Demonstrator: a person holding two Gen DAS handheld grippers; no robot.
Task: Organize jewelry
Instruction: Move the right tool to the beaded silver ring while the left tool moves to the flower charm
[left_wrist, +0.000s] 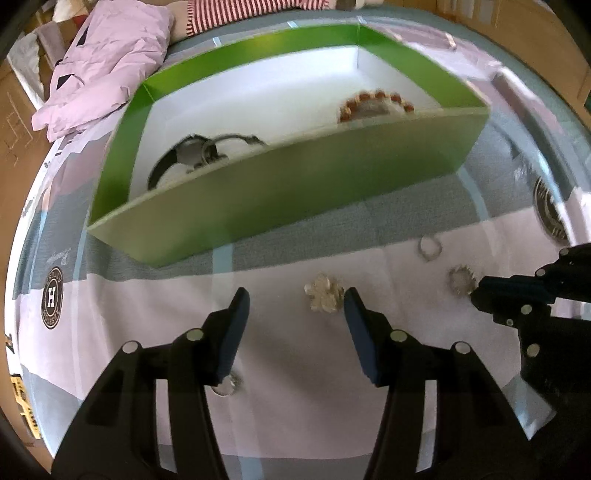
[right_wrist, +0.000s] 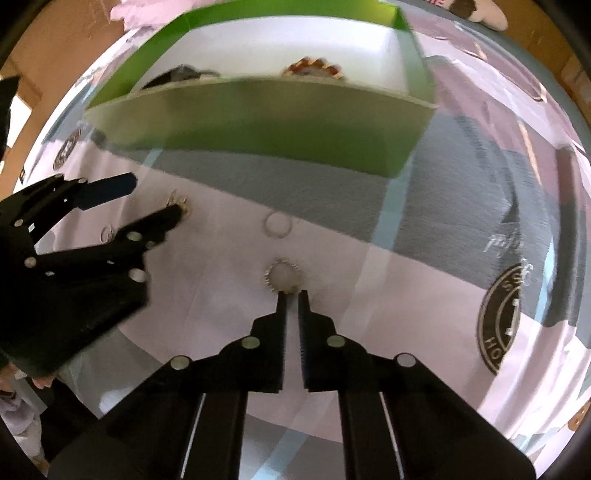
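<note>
A toothed ring (right_wrist: 281, 277) lies on the pale cloth (right_wrist: 229, 314), and the right gripper (right_wrist: 293, 292) has its fingers drawn almost together at the ring's near edge, tips touching it; whether they truly pinch the rim I cannot tell through the blur. In the left wrist view the same ring (left_wrist: 461, 280) sits just at the tip of the right gripper (left_wrist: 476, 291). A plain ring (right_wrist: 277, 224) lies a little farther on, apart from the toothed one, near the grey band of the cloth. To the left a crystal cluster (left_wrist: 324, 297) rests on the cloth just inside the right finger (left_wrist: 360, 332) of the left gripper (left_wrist: 295, 299), whose fingers stand spread wide with nothing between them. Another small ring (left_wrist: 226, 387) shows partly under its left finger. Beyond all these stands a green box (left_wrist: 280, 192) with a white floor, holding a watch (left_wrist: 184, 155) with a dark strap at its left and a beaded bracelet (left_wrist: 375, 105) at its right, well apart. A pink garment (left_wrist: 107, 62) lies crumpled past the box's far left corner, and round dark emblems (left_wrist: 51, 297) are printed on the cloth.
</note>
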